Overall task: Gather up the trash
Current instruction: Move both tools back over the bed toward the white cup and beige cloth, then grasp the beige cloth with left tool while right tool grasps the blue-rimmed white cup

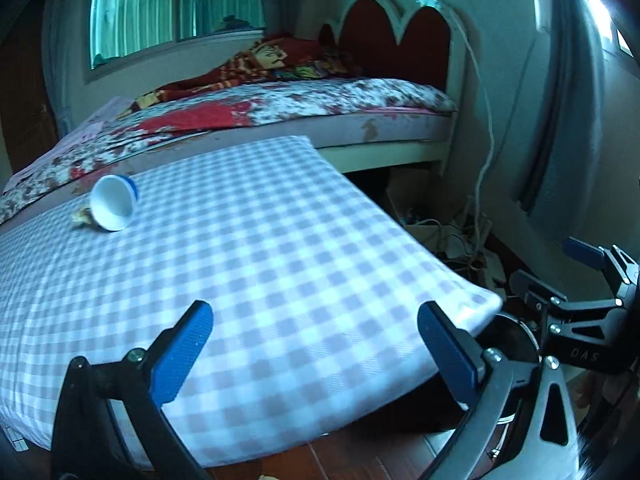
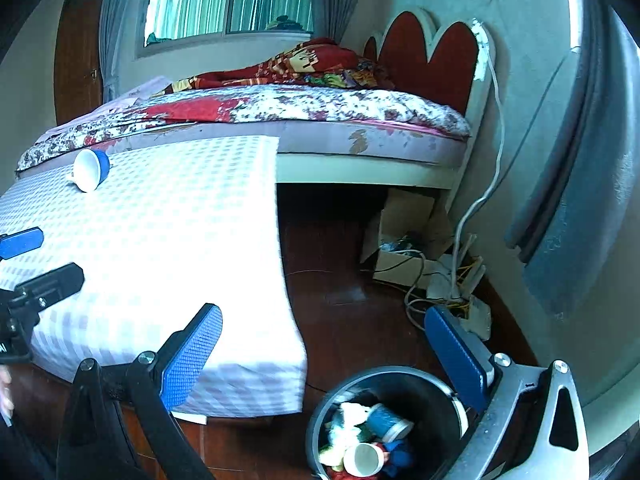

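- We hold both grippers with jaws spread wide and nothing between them: the left gripper (image 1: 316, 340) hangs over the near end of the checked mattress (image 1: 280, 240), the right gripper (image 2: 324, 348) over the floor beside it.
- The trash left to collect, a white and blue paper cup (image 1: 113, 208), lies on its side at the far left of the mattress, with a small yellowish scrap (image 1: 81, 216) touching it.
- We judge the cup may roll or crush if pinched carelessly, since it is light, round and on soft bedding; the scrap could be missed.
- Only the right wrist view shows the trash bin (image 2: 316, 432) on the floor, already holding cups and wrappers; the left view shows the scrap more plainly.
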